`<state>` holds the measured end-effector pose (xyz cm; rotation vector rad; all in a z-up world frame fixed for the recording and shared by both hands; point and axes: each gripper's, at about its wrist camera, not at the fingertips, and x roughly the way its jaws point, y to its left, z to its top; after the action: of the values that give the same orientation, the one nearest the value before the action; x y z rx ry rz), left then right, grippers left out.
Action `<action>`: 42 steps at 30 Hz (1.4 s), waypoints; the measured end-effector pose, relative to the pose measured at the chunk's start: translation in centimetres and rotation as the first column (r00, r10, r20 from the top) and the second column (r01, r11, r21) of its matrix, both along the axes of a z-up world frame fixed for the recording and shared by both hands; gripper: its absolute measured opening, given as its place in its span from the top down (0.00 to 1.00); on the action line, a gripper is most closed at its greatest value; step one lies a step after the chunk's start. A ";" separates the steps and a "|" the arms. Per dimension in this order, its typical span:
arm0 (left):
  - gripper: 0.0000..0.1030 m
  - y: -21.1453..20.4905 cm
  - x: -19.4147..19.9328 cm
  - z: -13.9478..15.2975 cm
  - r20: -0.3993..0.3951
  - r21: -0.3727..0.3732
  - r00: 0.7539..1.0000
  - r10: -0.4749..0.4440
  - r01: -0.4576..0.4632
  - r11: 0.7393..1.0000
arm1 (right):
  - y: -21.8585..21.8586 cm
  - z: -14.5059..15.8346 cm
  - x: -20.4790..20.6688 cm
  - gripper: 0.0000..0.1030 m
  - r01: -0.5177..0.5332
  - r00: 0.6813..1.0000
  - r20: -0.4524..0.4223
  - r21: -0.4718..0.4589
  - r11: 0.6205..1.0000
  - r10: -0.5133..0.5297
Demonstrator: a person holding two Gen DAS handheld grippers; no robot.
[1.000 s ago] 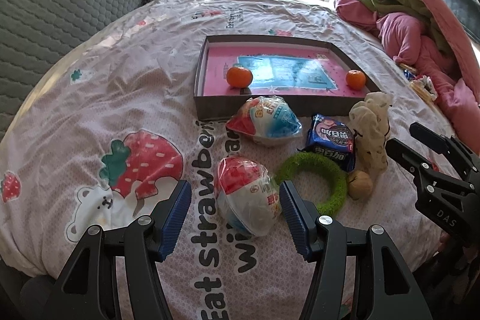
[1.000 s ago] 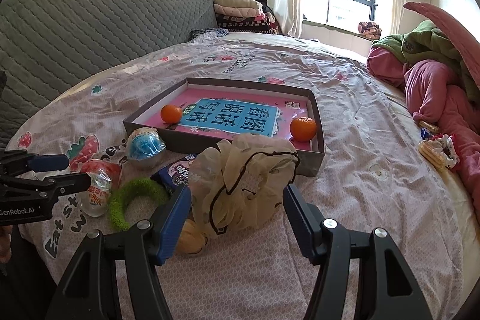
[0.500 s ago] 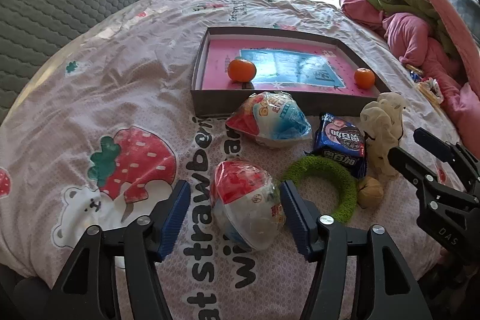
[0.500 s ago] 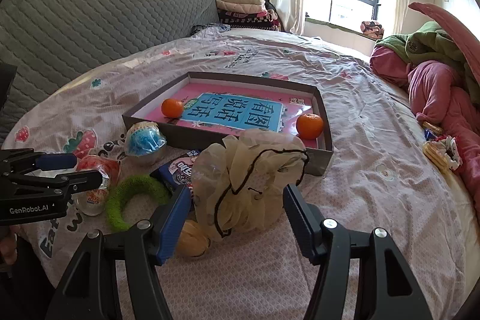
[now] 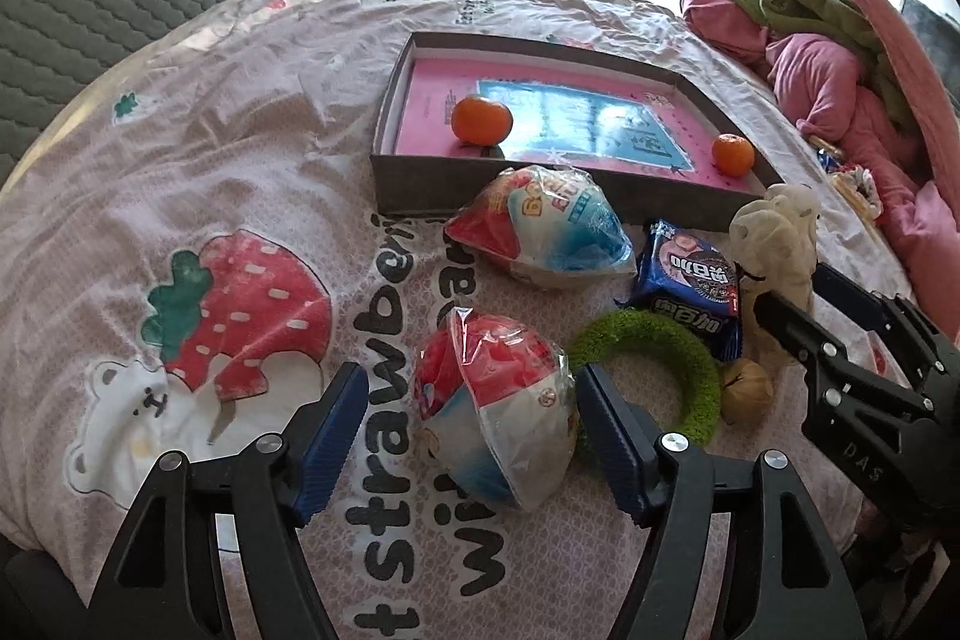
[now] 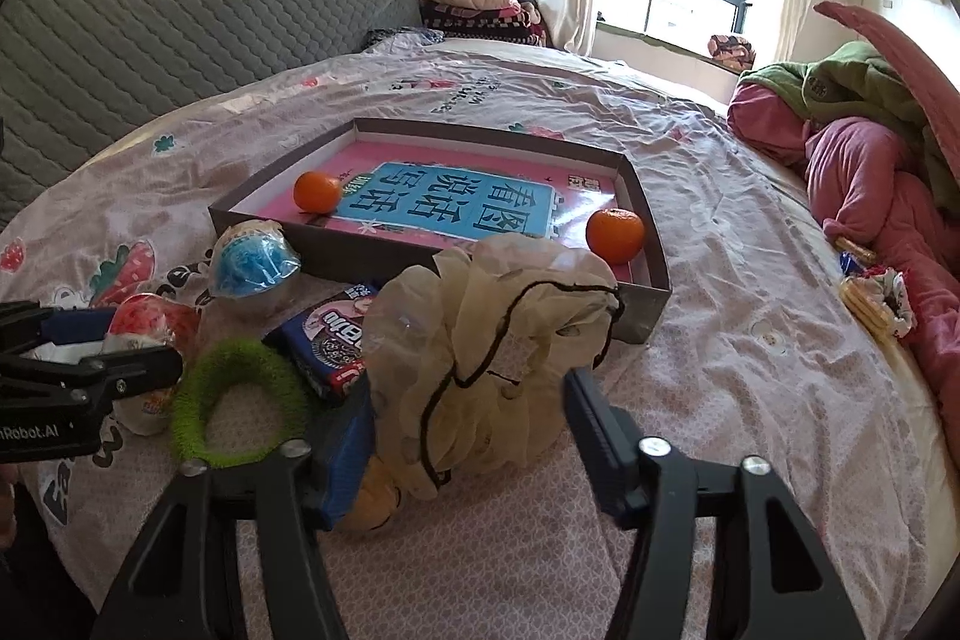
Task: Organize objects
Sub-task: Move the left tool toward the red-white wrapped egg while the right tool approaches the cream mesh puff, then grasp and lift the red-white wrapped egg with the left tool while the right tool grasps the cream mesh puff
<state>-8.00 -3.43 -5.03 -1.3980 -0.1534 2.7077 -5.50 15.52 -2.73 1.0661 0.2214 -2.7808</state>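
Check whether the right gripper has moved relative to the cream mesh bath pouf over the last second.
Yes. The right gripper has come closer around the cream mesh bath pouf, and its fingers have just been closing, the left one now against the pouf; the brown cardboard tray behind keeps its place.

1. Two oranges, one (image 5: 481,119) at the box's (image 5: 540,205) near-left corner, another (image 5: 732,154) at its near-right.
2. Two wrapped toy balls (image 5: 495,415) (image 5: 543,232).
3. One green ring (image 5: 654,376).
4. One biscuit packet (image 5: 690,283).
5. One cream scrunchie (image 6: 492,358).
6. One walnut (image 5: 746,391).
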 end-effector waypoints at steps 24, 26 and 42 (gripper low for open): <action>0.44 -0.6 0.0 -0.6 0.000 0.096 1.000 -0.016 0.015 0.995 | 0.5 0.3 -0.1 0.81 -0.005 1.000 -0.007 -0.041 0.999 0.005; 0.44 -0.5 0.2 -0.3 -0.017 0.087 1.000 -0.017 0.018 0.996 | 0.7 0.4 -0.1 0.82 -0.007 1.000 -0.013 -0.053 0.999 0.006; 0.44 0.2 1.1 2.5 -0.135 0.058 0.990 -0.033 0.041 0.997 | 1.3 3.0 1.1 0.82 -0.036 0.992 -0.125 -0.134 0.990 0.019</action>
<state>-6.94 -3.22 -2.55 -1.1861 -0.1962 2.7308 -4.41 16.82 0.26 0.8540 0.0593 -2.7938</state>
